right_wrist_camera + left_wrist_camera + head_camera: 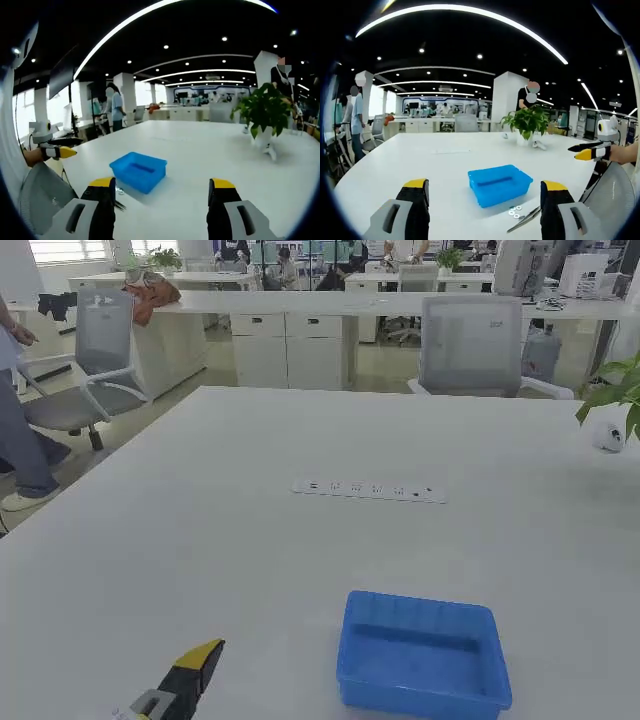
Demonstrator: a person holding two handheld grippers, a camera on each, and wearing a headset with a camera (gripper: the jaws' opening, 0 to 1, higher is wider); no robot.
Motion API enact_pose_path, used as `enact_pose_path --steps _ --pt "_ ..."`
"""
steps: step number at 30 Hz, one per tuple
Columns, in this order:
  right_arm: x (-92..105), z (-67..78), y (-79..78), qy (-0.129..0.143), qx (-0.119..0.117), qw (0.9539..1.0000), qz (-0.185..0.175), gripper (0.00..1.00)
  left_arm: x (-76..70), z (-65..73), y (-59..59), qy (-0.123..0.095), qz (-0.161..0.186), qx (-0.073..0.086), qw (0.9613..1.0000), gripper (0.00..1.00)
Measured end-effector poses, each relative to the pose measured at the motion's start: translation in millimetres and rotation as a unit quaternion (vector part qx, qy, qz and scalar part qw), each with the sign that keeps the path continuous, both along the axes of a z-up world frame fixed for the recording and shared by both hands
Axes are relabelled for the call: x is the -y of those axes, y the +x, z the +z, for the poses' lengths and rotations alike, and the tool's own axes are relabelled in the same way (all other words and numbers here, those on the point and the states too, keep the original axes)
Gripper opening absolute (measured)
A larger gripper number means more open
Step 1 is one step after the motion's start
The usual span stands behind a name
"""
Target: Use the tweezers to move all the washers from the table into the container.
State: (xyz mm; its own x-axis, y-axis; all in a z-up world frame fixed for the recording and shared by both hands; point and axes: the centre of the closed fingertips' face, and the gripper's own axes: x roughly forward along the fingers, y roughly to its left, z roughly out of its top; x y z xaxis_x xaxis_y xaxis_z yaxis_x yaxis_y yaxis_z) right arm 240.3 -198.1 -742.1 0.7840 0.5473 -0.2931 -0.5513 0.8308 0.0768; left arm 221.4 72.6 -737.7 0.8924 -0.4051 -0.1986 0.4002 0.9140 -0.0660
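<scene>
Apparently few washers: small flat metal rings, judged light, stiff, slippery on smooth top. They lie clustered on white table, just beside near corner of blue container. Tweezers: thin shiny metal, lie flat just beside washers; best hold likely mid-shank, then pinch each ring across rim. Container: rectangular moulded plastic tray, low walls, no washers seen inside. Left gripper jaws spread wide, empty. Right gripper likewise spread, holds nothing. Table matte, smooth.

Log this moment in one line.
left gripper: open, empty | right gripper: open, empty | tweezers: on table, ungripped | washers: on table beside blue container
</scene>
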Motion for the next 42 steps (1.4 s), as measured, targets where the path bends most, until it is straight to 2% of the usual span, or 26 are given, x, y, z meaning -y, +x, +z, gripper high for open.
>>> enact_pose_path --steps 12,24,37,42 --pt "-0.2 0.3 -0.7 -0.001 -0.002 1.0 -0.002 0.72 4.5 -2.4 -1.1 0.003 -0.013 -0.006 0.9999 0.92" --pt "-3.7 -2.8 -3.2 -0.008 -0.009 0.9999 0.007 0.71 0.6 -1.5 -0.9 0.0 -0.003 -0.005 1.0 0.92" --pt "-4.7 -7.3 -3.1 -0.019 -0.018 0.9996 0.013 0.7 3.3 -10.0 -0.6 0.015 -0.01 -0.024 0.9995 0.9" --pt "-2.1 -9.5 -1.4 -0.017 -0.025 0.9995 0.009 0.67 5.1 -12.9 -0.9 0.014 -0.017 -0.032 0.9992 0.9"
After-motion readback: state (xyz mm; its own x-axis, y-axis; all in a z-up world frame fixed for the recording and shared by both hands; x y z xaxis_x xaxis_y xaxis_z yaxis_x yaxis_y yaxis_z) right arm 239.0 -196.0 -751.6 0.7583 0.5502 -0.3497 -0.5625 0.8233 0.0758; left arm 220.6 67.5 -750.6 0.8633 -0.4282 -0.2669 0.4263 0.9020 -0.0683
